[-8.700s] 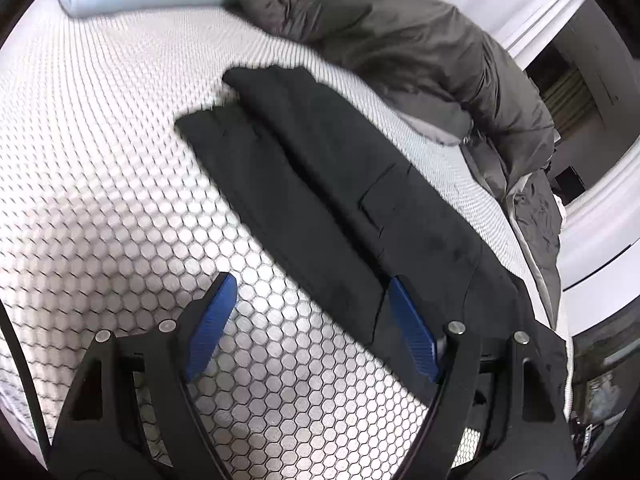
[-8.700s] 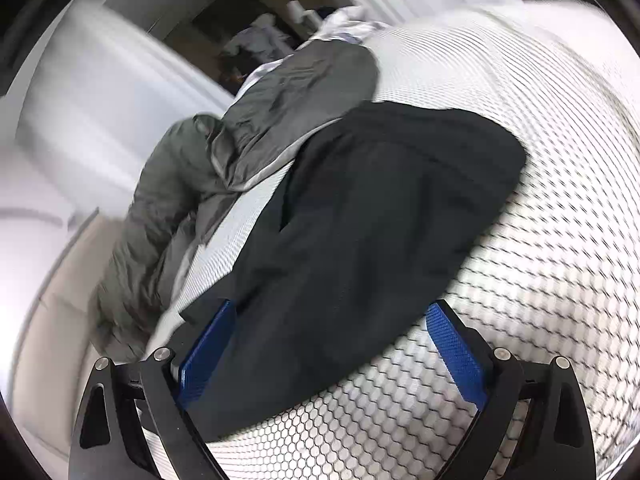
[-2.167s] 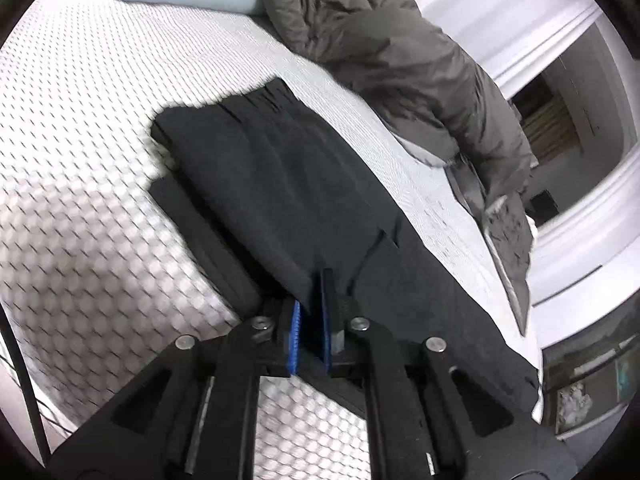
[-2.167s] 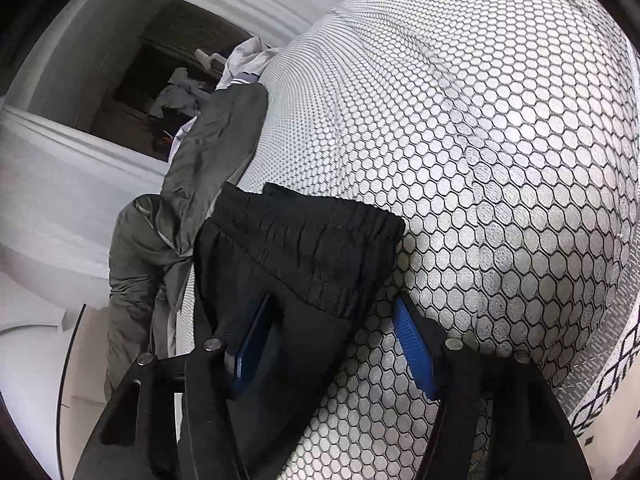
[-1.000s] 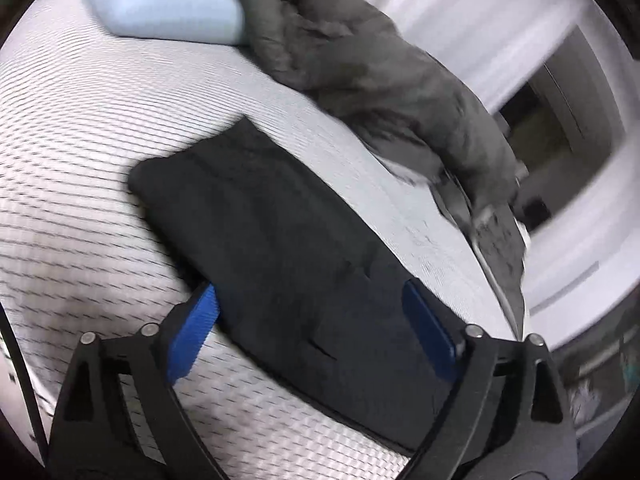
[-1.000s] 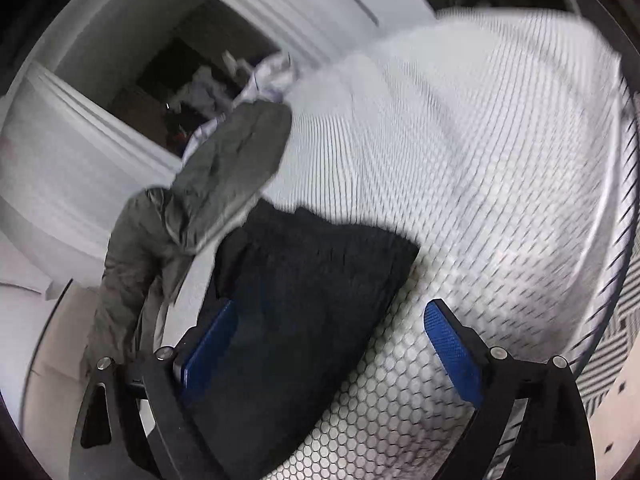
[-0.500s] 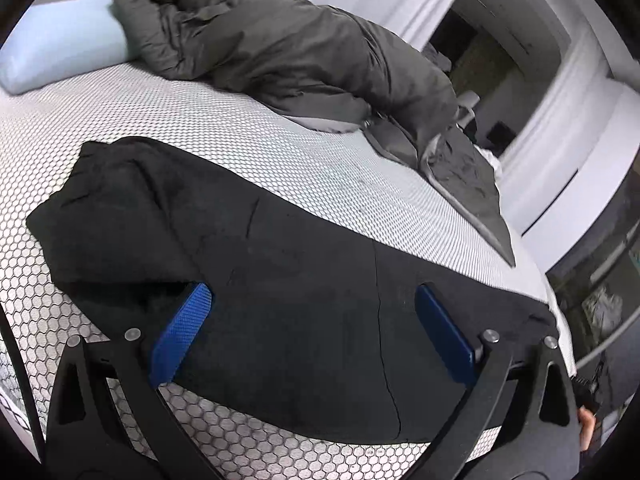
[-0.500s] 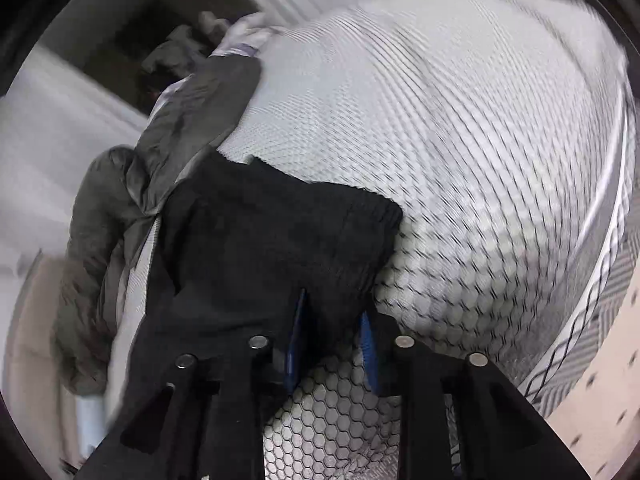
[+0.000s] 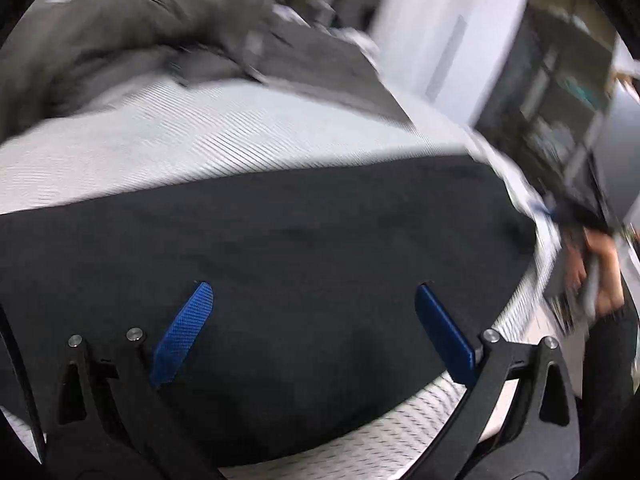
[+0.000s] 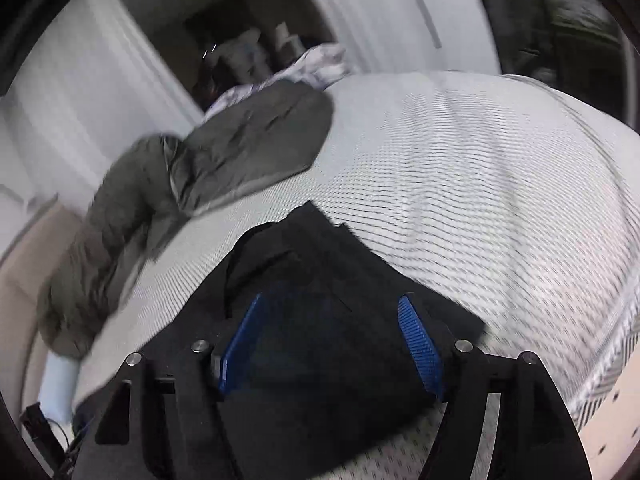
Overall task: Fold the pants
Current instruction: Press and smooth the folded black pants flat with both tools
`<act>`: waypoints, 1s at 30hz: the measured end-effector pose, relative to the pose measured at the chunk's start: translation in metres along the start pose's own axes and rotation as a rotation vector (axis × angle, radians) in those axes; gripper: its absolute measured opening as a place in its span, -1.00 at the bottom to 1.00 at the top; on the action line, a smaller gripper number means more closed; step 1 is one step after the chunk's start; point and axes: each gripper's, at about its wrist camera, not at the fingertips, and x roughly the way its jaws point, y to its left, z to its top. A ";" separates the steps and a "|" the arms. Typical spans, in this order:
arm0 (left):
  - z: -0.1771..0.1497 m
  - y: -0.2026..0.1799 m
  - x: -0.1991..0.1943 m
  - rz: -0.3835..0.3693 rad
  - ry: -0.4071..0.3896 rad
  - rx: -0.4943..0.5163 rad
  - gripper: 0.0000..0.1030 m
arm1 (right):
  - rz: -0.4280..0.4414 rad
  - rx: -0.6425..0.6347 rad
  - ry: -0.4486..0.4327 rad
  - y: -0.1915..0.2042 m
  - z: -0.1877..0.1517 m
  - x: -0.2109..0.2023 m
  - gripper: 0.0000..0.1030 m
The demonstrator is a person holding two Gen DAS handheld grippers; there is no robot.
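on white mattress (image 9: 200, 148): black pants (image 9: 300, 232) lying flat, long dark band; left tongs (image 9: 312, 320) + right tongs (image 10: 332, 340) spread wide.

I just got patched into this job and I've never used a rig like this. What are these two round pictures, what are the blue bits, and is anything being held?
There is no robot arm here: a person carries a hand-held two-finger gripper in each hand, and each gripper has a fisheye camera looking forward along its fingers, hence the round, bent pictures. The blue bits are the finger pads. One picture comes from the left gripper, the other from the right gripper. Both look at black pants lying on a bed with a white honeycomb-patterned cover. A rumpled gray comforter lies farther back. Both pairs of fingers stand apart over the pants, so nothing is gripped. Both pictures are blurred, so finer detail of the folds is hard to tell.
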 end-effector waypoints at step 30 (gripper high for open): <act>-0.021 -0.012 0.014 -0.021 0.108 0.138 0.97 | -0.197 -0.402 -0.011 0.077 0.049 0.069 0.11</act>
